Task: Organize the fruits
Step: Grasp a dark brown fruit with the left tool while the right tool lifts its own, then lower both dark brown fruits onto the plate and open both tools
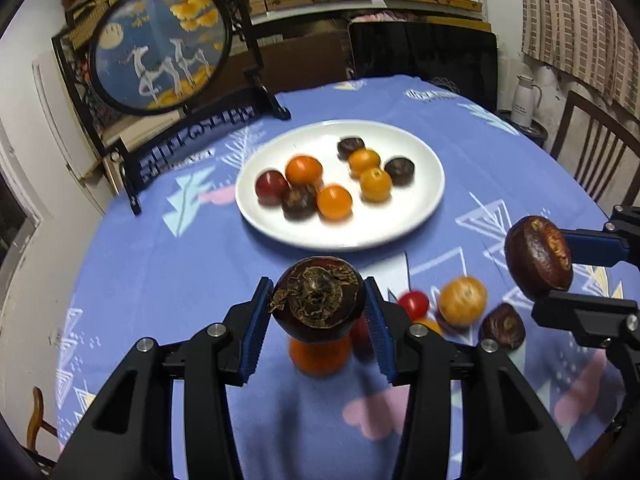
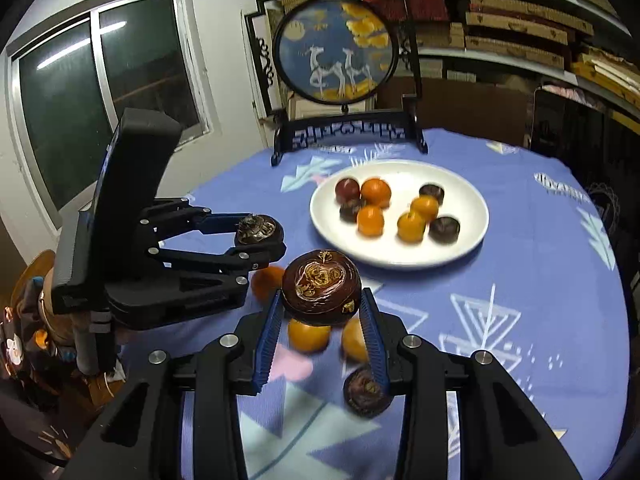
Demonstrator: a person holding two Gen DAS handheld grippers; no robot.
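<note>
Aim for the bare near rim of the white plate (image 1: pixel 400 232), mid-frame, where fruit already clusters. Your left gripper (image 1: pixel 318 308) is clamped on a dark water chestnut (image 1: pixel 318 296); your right gripper (image 2: pixel 322 320) pinches another chestnut (image 2: pixel 322 286). Carry both level, and lower them before you let go.

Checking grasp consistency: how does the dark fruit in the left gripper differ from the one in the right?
The left gripper holds its dark fruit with a rough, flaky, dried patch facing its own camera; the right gripper holds its dark fruit with a smoother, glossy face marked by tan swirls. In the left wrist view, the right one sits turned on its side. Both are dark brown, roundish, pinched between blue fingers and held above the tablecloth, short of the plate.
</note>
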